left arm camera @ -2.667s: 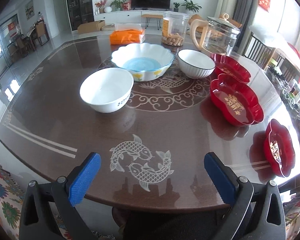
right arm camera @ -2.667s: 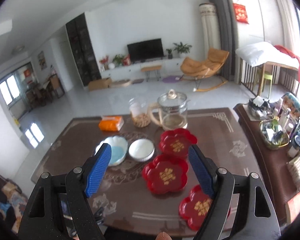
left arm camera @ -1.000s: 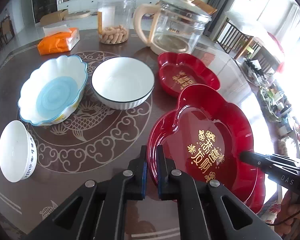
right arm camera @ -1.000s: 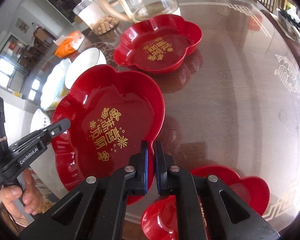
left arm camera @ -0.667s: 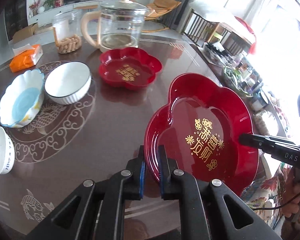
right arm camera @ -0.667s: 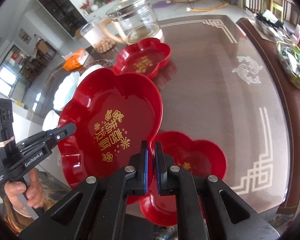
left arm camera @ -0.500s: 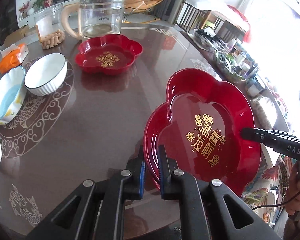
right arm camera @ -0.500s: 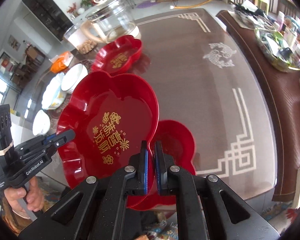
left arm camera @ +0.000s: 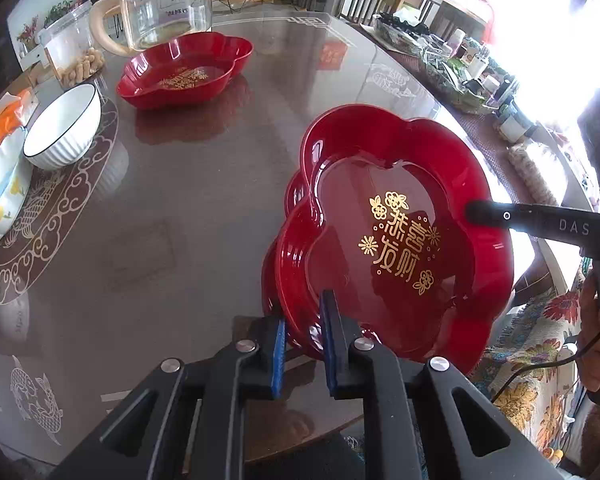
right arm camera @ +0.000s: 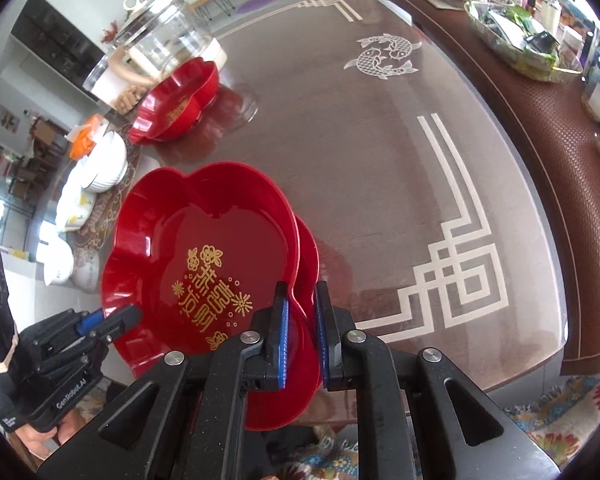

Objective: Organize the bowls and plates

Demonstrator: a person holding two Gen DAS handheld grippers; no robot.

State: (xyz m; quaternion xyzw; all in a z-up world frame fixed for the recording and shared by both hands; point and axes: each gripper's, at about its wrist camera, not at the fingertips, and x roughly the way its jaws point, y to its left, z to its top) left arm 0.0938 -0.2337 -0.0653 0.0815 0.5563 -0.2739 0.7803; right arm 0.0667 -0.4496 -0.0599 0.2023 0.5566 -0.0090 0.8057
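Note:
A red flower-shaped plate with gold characters rests nested on a second red plate, whose rim shows beneath it near the table's front edge. My left gripper straddles the top plate's near-left rim. Its jaws are opening and the pads stand off the rim. My right gripper straddles the opposite rim, also opening, pads clear of it. A third red plate sits farther back. At the left are a ribbed white bowl and a scalloped blue-and-white bowl.
A glass kettle and a snack jar stand behind the far red plate, and an orange pack lies at the left. A small white bowl sits by the table edge. A cluttered sideboard runs along the right.
Both grippers carried the red plate sideways and slightly down onto the other red plate by the table edge. Both pairs of jaws went from shut on the rim to slightly apart.

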